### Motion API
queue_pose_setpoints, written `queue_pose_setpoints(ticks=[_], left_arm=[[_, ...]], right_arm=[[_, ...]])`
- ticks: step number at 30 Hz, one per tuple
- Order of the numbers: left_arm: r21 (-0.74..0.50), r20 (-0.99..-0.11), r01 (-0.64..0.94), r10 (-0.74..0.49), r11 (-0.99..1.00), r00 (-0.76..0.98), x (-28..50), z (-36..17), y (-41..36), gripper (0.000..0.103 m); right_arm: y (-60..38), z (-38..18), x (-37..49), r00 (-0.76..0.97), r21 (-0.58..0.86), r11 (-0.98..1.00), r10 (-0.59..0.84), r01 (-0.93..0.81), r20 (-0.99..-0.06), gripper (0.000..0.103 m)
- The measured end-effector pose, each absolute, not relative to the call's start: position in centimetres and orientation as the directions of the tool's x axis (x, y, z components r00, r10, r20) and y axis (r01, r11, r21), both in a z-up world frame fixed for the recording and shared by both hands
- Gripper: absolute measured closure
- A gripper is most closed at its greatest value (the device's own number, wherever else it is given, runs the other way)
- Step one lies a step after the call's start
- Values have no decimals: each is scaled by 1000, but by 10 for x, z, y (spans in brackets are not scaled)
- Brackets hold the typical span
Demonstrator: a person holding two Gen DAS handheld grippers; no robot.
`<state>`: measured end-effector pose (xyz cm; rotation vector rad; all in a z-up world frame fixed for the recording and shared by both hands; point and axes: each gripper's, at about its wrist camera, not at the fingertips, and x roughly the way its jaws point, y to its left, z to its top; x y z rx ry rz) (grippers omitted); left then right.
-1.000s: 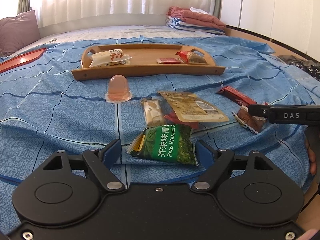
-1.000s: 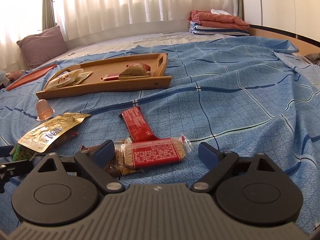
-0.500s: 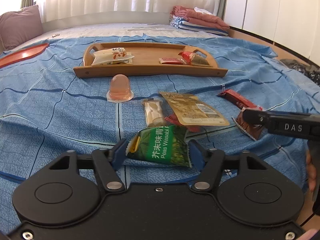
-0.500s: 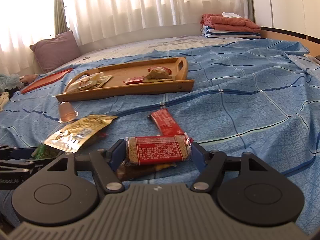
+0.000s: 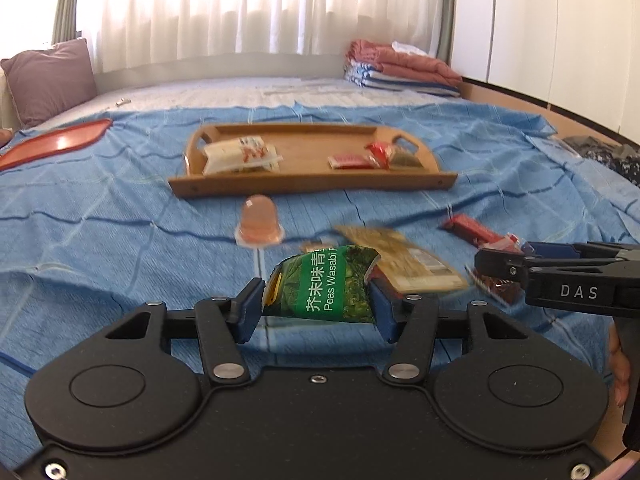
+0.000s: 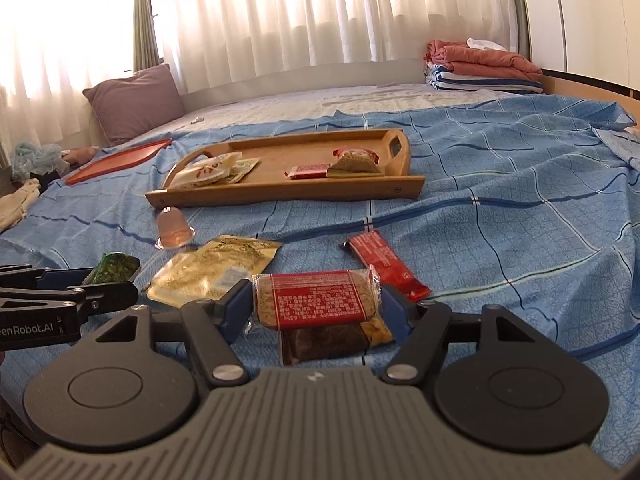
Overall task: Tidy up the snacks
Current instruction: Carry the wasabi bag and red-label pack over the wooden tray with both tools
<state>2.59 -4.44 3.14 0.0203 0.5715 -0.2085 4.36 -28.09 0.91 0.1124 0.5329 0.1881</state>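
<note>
The left claw (image 5: pixel 318 309) was closing, pinching the pea bag (image 5: pixel 322 282) just above the bed (image 5: pixel 100 240). The right claw (image 6: pixel 318 310) gripped a cracker pack (image 6: pixel 316 298), with a darker pack beneath. Crinkly wrappers might slip before reaching the tray (image 5: pixel 312 184).

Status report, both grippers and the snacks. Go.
Left gripper closing on green wasabi-pea packet. Right gripper clamped on red-labelled cracker pack. Wooden tray ahead; pink jelly cup sits before it.
</note>
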Motion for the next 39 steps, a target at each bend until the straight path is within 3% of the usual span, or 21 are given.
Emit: queue_pose_setpoints(ticks=[10, 23, 30, 39], left_arm=[[-48, -492, 166, -168, 985, 854, 60, 71, -22, 49], [-58, -478, 134, -146, 989, 866, 165, 120, 1, 49], [-115, -538, 134, -176, 984, 825, 250, 120, 10, 49], [-113, -643, 94, -145, 989, 752, 346, 78, 13, 49]], right_arm=[[-287, 37, 67, 872, 174, 977, 189, -122, -451, 33], [-294, 75, 158, 875, 190, 978, 168, -89, -454, 33], [-288, 78, 220, 854, 220, 973, 174, -71, -491, 33], [-265, 54, 287, 808, 177, 981, 164, -76, -566, 33]])
